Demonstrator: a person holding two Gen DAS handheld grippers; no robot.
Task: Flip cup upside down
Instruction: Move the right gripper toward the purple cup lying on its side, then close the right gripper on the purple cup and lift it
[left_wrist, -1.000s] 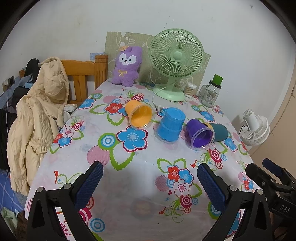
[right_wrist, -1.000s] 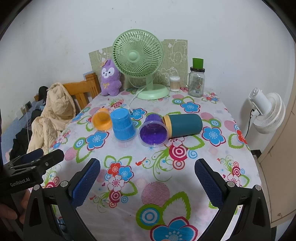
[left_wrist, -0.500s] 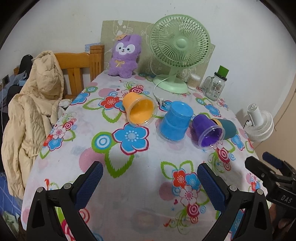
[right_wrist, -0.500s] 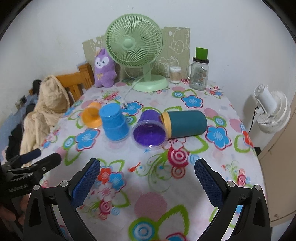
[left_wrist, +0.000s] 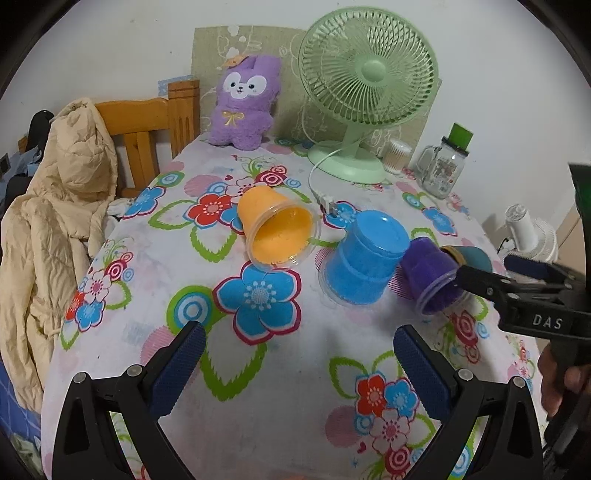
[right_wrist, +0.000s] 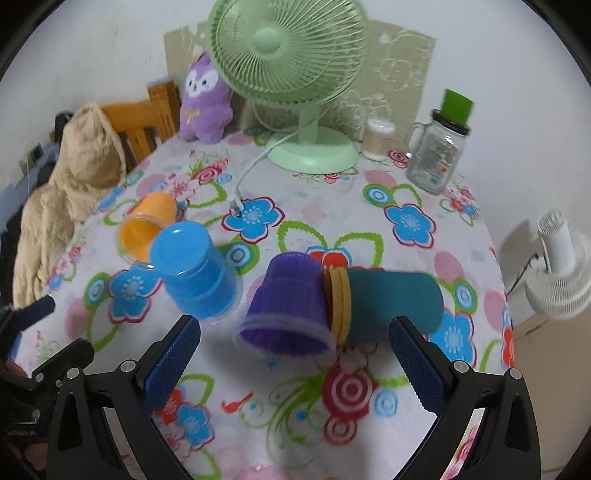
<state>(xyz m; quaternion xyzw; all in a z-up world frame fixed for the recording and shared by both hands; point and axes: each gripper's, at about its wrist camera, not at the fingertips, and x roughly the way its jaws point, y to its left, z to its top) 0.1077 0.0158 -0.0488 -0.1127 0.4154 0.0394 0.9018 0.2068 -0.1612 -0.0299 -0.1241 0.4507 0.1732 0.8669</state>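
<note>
An orange cup (left_wrist: 275, 229) (right_wrist: 147, 225) lies on its side on the flowered tablecloth, mouth toward me. A blue cup (left_wrist: 365, 258) (right_wrist: 195, 273) stands upside down beside it. A purple cup (left_wrist: 432, 277) (right_wrist: 291, 306) lies on its side, mouth toward me, against a teal cup with a yellow rim (right_wrist: 388, 299) that also lies down. My left gripper (left_wrist: 295, 365) is open and empty, short of the orange and blue cups. My right gripper (right_wrist: 295, 350) is open, its fingers just in front of the purple cup, either side of it.
A green fan (left_wrist: 365, 85) stands at the back with its cable (left_wrist: 317, 177) on the cloth. A purple plush (left_wrist: 243, 103), a glass jar with a green lid (left_wrist: 443, 170) and a swab box (right_wrist: 376, 144) line the back. A chair with a beige coat (left_wrist: 62, 192) stands left.
Both grippers moved forward over the table toward the cups. The right gripper closed in on the purple cup and now shows at the right of the left wrist view.
</note>
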